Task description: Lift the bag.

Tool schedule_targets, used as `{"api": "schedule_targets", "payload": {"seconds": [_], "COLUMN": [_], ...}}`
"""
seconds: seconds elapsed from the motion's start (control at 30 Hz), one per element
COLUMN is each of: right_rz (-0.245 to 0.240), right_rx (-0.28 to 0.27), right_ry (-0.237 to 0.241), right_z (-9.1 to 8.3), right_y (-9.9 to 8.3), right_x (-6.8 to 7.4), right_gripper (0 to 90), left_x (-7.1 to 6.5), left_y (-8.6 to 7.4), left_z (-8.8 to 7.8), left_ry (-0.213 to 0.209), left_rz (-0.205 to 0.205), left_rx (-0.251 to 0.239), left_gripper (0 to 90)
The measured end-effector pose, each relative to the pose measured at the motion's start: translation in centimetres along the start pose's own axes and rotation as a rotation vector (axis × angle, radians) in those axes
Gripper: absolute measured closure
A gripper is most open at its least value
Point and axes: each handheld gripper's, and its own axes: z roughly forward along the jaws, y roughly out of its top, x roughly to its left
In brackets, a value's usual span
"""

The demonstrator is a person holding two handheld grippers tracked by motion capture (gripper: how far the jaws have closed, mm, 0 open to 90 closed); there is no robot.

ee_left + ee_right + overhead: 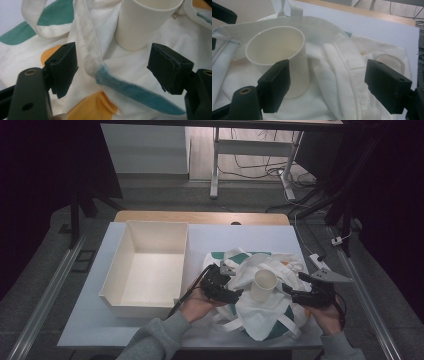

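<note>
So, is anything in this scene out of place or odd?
Yes: the white paper cup stands upright on the crumpled white cloth bag with green and orange patches, not on the flat table. The soft, uneven folds look like an unsteady base.

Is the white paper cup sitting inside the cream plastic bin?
No, the white paper cup stands on the crumpled cloth bag, right of the bin.
</note>
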Motion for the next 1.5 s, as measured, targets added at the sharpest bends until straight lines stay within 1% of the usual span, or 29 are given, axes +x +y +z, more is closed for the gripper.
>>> {"api": "schedule_targets", "payload": {"seconds": [0.13, 0.23, 0.3, 0.4, 0.43, 0.5, 0.53, 0.57, 0.6, 0.67, 0.7, 0.77, 0.9, 1.03, 1.07, 1.1, 1.13, 1.17, 1.23, 1.33, 1.5], "right_rz": [-0.003, -0.012, -0.007, -0.009, -0.009, -0.008, -0.010, -0.017, -0.019, -0.011, -0.009, -0.002, 0.022, 0.050, 0.051, 0.046, 0.031, 0.016, 0.018, 0.015, -0.005], "right_rx": [0.012, 0.041, 0.072, 0.113, 0.134, 0.185, 0.206, 0.214, 0.222, 0.249, 0.275, 0.325, 0.357, 0.394, 0.395, 0.398, 0.404, 0.411, 0.407, 0.395, 0.362], "right_ry": [-0.015, -0.041, -0.063, -0.086, -0.094, -0.108, -0.124, -0.138, -0.131, -0.106, -0.104, -0.121, -0.150, -0.155, -0.156, -0.153, -0.162, -0.168, -0.153, -0.143, -0.127], "right_z": [-0.2, -0.3, -0.3, -0.3, -0.3, -0.2, -0.2, -0.2, -0.2, -0.1, 0.1, 0.3, 0.5, 0.8, 0.8, 0.9, 1.0, 1.0, 1.0, 0.7, 0.1], "right_y": [0.1, 0.0, 0.0, -0.1, -0.2, -0.3, -0.5, -0.6, -0.8, -1.1, -1.2, -1.4, -1.6, -2.0, -2.0, -2.1, -2.2, -2.3, -2.4, -2.2, -1.7], "right_x": [-0.1, -0.3, -0.5, -0.8, -0.9, -1.2, -1.3, -1.4, -1.5, -1.6, -1.6, -1.7, -2.1, -2.3, -2.4, -2.3, -2.3, -2.3, -2.4, -2.4, -2.5], "right_gripper": [20.6, 21.0, 21.7, 24.0, 25.1, 27.9, 29.8, 32.4, 35.0, 40.4, 42.1, 44.6, 51.3, 55.3, 58.6, 64.0, 71.0, 75.3, 80.8, 84.2, 85.3], "left_x": [0.3, 0.4, 0.5, 0.5, 0.5, 0.4, 0.4, 0.4, 0.4, 0.4, 0.4, 0.3, 0.3, 0.3, 0.3, 0.3, 0.3, 0.3, 0.3, 0.2, 0.1], "left_y": [-0.2, -0.4, -0.6, -0.7, -0.7, -0.8, -0.8, -0.8, -0.8, -0.8, -0.8, -0.8, -0.8, -0.8, -0.8, -0.9, -0.9, -0.9, -0.9, -0.8, -0.7], "left_z": [0.6, 1.0, 1.2, 1.2, 1.2, 1.3, 1.2, 1.2, 1.2, 1.1, 1.1, 1.0, 0.8, 0.8, 0.8, 0.8, 0.8, 0.8, 0.8, 0.7, 0.2], "left_ry": [0.006, -0.011, -0.006, 0.017, 0.018, 0.019, 0.021, 0.022, 0.022, 0.017, 0.014, 0.007, 0.004, 0.003, 0.003, 0.004, 0.004, 0.004, 0.001, -0.004, -0.020], "left_rz": [-0.013, -0.015, -0.010, -0.008, -0.007, -0.001, -0.001, 0.001, 0.002, 0.003, 0.002, 0.008, 0.009, 0.012, 0.013, 0.013, 0.013, 0.015, 0.017, 0.016, 0.015], "left_rx": [0.021, 0.028, 0.037, 0.041, 0.046, 0.051, 0.050, 0.052, 0.053, 0.052, 0.048, 0.046, 0.044, 0.044, 0.045, 0.045, 0.045, 0.044, 0.042, 0.037, 0.023], "left_gripper": [31.1, 40.4, 47.8, 63.0, 66.3, 69.0, 70.6, 72.1, 73.3, 74.5, 75.0, 75.6, 76.1, 76.4, 76.5, 76.6, 76.7, 76.8, 77.0, 77.4, 78.7]}}
